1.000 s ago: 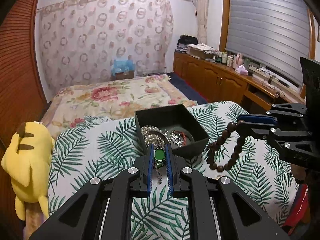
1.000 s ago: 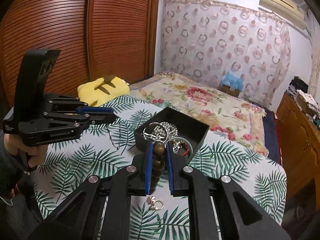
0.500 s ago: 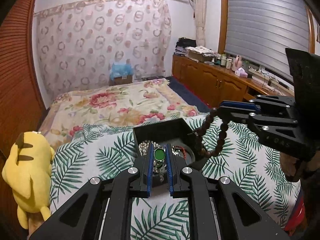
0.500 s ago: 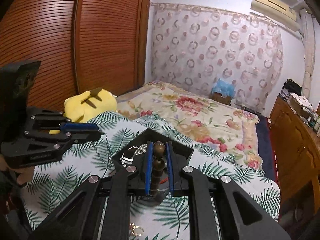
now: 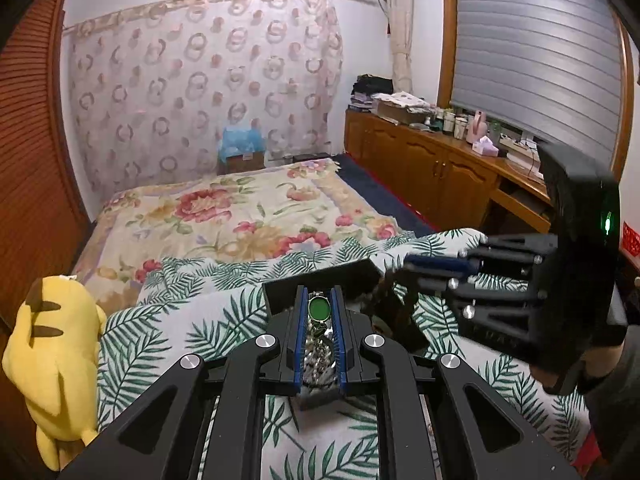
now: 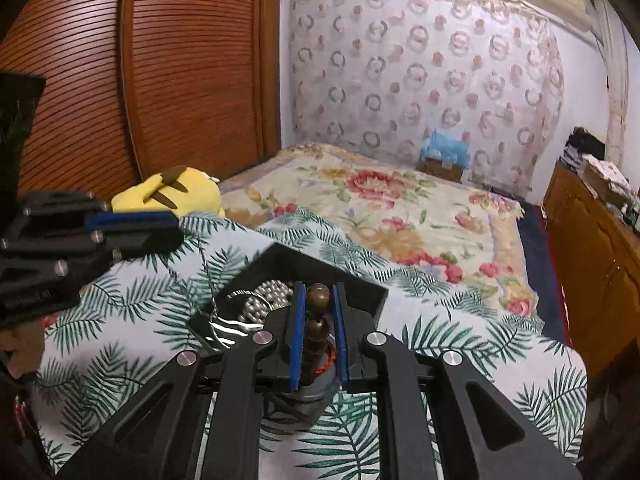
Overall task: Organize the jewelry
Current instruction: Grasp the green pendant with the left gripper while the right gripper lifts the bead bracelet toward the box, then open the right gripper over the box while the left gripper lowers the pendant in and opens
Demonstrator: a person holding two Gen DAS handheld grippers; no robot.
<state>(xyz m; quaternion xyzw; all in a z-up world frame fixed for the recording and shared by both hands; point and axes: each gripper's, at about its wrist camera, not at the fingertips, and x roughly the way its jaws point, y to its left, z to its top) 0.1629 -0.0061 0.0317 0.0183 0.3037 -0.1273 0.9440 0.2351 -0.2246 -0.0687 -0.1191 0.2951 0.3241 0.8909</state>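
Left claw (image 5: 318, 312) clenched on a green oval pendant (image 5: 319, 309) with silver chain. Right claw (image 6: 318, 312) clenched on a brown wooden bead bracelet (image 6: 317, 322). Both hang over the black jewelry box (image 6: 360, 288), bracelet at pendant's 3 o'clock.

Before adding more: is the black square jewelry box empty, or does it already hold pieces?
Not empty. The black square jewelry box already holds a strand of silver beads and a red cord piece, seen from the right wrist.
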